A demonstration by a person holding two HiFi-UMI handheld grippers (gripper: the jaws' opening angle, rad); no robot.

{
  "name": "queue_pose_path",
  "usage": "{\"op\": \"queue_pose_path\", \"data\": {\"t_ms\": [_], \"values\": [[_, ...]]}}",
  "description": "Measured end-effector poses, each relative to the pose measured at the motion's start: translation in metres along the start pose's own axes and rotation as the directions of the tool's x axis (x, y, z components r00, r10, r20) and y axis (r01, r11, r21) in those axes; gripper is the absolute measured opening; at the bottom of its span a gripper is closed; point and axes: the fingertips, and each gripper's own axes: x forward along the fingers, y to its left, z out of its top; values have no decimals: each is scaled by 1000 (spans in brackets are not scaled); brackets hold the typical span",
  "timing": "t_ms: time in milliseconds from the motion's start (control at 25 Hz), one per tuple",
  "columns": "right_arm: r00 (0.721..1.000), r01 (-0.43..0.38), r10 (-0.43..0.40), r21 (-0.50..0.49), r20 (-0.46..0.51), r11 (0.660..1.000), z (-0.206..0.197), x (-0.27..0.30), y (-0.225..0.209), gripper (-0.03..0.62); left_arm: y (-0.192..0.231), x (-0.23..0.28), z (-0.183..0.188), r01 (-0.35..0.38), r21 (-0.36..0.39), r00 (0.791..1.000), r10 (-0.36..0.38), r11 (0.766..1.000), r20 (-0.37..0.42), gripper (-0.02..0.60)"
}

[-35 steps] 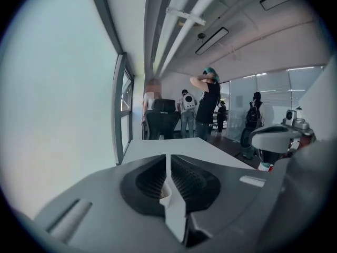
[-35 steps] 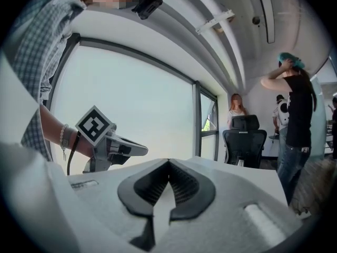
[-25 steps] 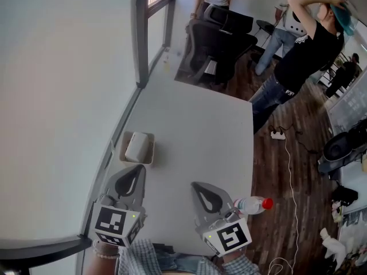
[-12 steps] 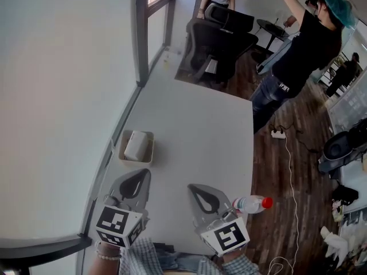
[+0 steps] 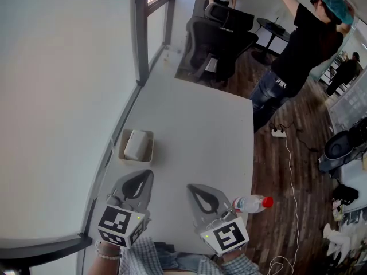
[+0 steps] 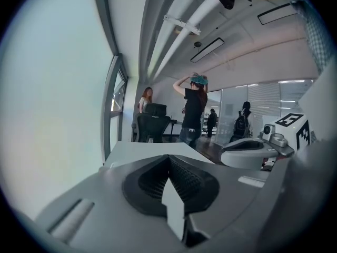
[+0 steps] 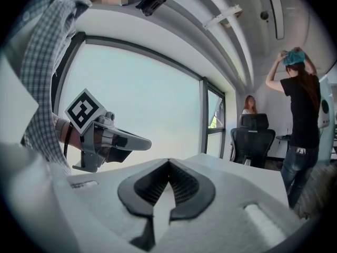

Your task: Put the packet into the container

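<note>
White packet (image 5: 136, 145) lies inside tan container (image 5: 151, 149) on desk (image 5: 200, 125); task looks done. Left gripper (image 5: 148, 175), right gripper (image 5: 191, 187) both closed, empty. Next: likely just withdraw.

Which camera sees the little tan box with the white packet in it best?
The head view. It looks down into the small tan rectangular container at the left edge of the white table, with the white packet lying inside. Neither gripper view shows the container or packet at all.
</note>
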Motion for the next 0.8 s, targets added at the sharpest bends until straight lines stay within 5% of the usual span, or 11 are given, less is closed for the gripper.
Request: {"op": "queue_pose_path", "data": {"t_ms": [360, 800], "values": [[1000, -12, 12, 2, -3, 1000, -4, 5, 5, -2, 5, -3, -9, 16, -91, 1000, -16, 996, 11, 3], [1000, -9, 9, 9, -14, 1000, -8, 3, 6, -3, 8, -3, -19, 6, -90, 1000, -6, 996, -7, 3]]}}
